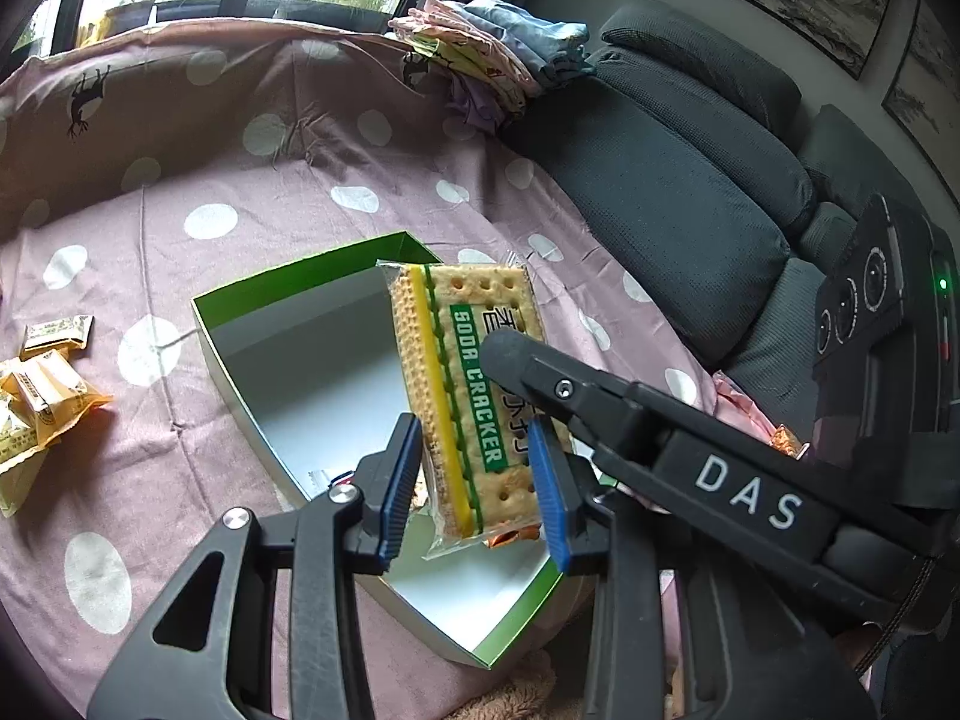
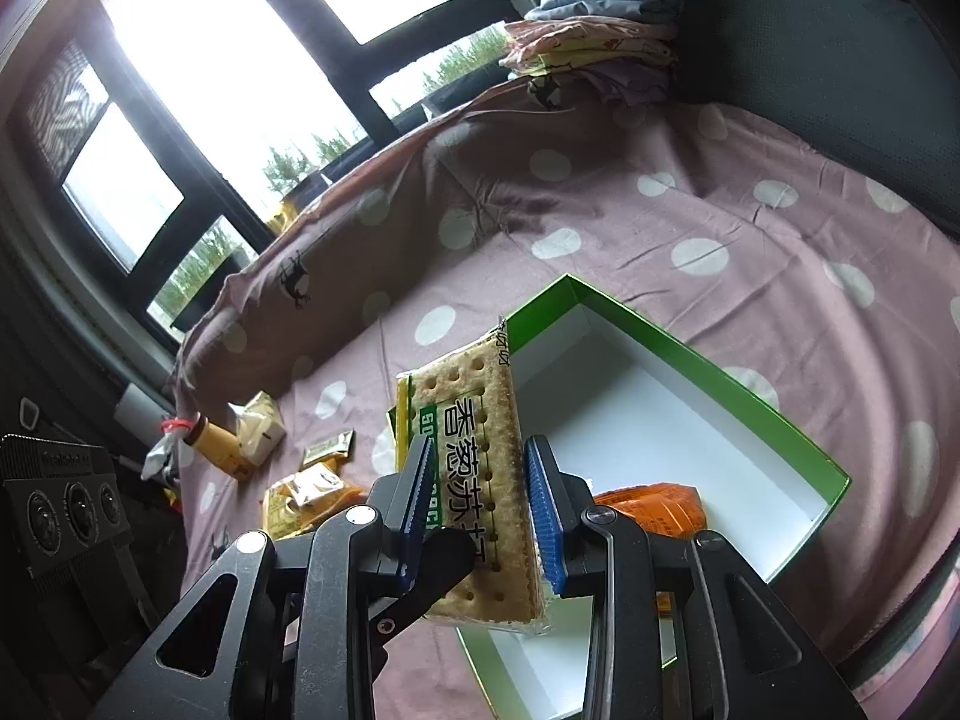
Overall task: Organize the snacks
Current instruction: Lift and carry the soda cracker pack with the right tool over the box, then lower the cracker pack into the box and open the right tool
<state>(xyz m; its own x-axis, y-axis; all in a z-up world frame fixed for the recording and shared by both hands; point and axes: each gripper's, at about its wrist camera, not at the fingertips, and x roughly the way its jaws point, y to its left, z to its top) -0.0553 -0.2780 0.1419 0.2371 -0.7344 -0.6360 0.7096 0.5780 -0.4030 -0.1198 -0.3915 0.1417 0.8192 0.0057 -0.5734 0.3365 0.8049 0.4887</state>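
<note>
Cracker pack point(image 1: 474, 396): I held it in both claws, left point(image 1: 474, 489) and right point(image 2: 480, 510), long axis pointing forward over the box point(image 1: 252, 360).

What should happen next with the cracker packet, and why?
Probably lower the soda cracker packet into the green box and let go. Both the left gripper and the right gripper sit around it right above the box's white floor, which has room.

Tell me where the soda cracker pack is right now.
The soda cracker pack is held upright between both grippers, above the open green box on the polka-dot sheet. In the right wrist view it sits centre frame.
</note>
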